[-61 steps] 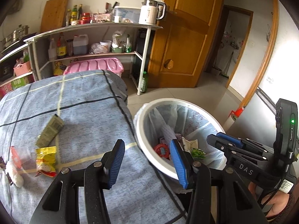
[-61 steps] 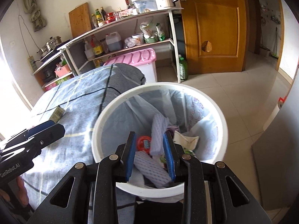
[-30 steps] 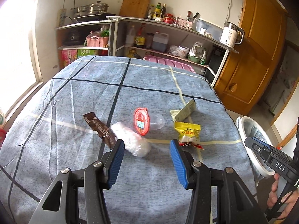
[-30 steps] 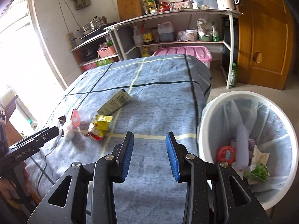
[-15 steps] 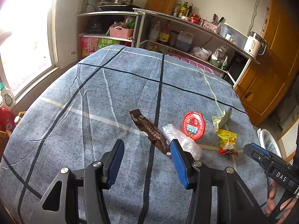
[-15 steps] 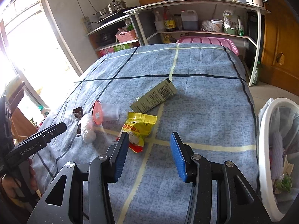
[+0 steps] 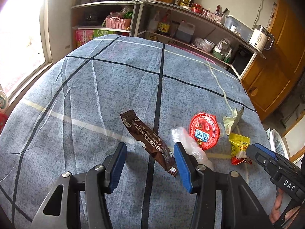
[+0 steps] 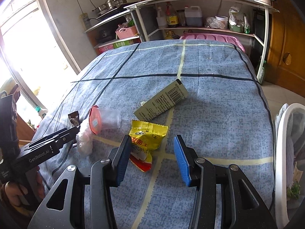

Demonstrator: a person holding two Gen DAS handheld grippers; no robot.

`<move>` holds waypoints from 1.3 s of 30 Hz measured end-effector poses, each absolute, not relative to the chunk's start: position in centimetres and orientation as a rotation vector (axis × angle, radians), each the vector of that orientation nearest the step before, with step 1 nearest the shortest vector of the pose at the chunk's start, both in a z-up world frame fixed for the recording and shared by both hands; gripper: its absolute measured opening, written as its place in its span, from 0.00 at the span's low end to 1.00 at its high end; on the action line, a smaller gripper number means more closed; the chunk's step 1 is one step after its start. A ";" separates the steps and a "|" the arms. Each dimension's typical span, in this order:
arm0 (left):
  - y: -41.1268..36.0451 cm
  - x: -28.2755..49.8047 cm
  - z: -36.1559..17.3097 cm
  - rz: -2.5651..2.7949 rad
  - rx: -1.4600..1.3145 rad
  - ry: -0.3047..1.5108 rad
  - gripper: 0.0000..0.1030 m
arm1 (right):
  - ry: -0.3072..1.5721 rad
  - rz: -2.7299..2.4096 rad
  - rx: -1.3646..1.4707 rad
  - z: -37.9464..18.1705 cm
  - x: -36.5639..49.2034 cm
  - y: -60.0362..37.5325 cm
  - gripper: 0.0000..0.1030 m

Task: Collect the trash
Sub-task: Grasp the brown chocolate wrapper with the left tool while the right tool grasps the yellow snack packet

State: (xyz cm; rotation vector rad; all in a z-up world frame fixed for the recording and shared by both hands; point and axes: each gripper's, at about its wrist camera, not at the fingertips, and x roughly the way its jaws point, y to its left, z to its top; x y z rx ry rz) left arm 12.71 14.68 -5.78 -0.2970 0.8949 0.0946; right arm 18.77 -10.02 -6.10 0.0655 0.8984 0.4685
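Trash lies on the blue checked cloth [image 7: 95,95]. A brown coffee wrapper [image 7: 146,139] has its near end between the fingers of my left gripper [image 7: 150,165], which stands open just above it. Beside it lie crumpled clear plastic [image 7: 187,139] and a red-lidded clear cup [image 7: 205,131]. My right gripper [image 8: 150,160] hangs open over the near end of a yellow snack packet [image 8: 146,139], whose edge is by the left finger. A grey-green barcode packet [image 8: 164,101] lies farther back. The white bin [image 8: 284,133] stands off the table's right edge.
Metal shelves [image 8: 190,9] with bottles, a kettle and pots stand behind the table, with a pink box [image 8: 209,37] below them. A bright window is at the left and a wooden door [image 7: 276,66] at the right. A hand [image 8: 11,196] holds the left gripper's handle.
Both grippers swung from the bin to the trash on the table. The left one came down over the brown wrapper. The right one's jaws widened as it closed in on the yellow packet.
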 end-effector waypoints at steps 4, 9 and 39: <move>14.1 13.3 -5.9 0.091 -0.284 0.895 0.50 | 0.895 0.468 0.068 -6.1 18.9 -9.9 0.45; 14.1 13.7 -6.0 0.105 -0.302 0.891 0.43 | 0.894 0.479 0.092 -6.3 18.9 -9.9 0.45; 14.4 13.3 -5.8 0.085 -0.322 0.861 0.11 | 0.837 0.533 0.080 -6.3 17.7 -9.6 0.19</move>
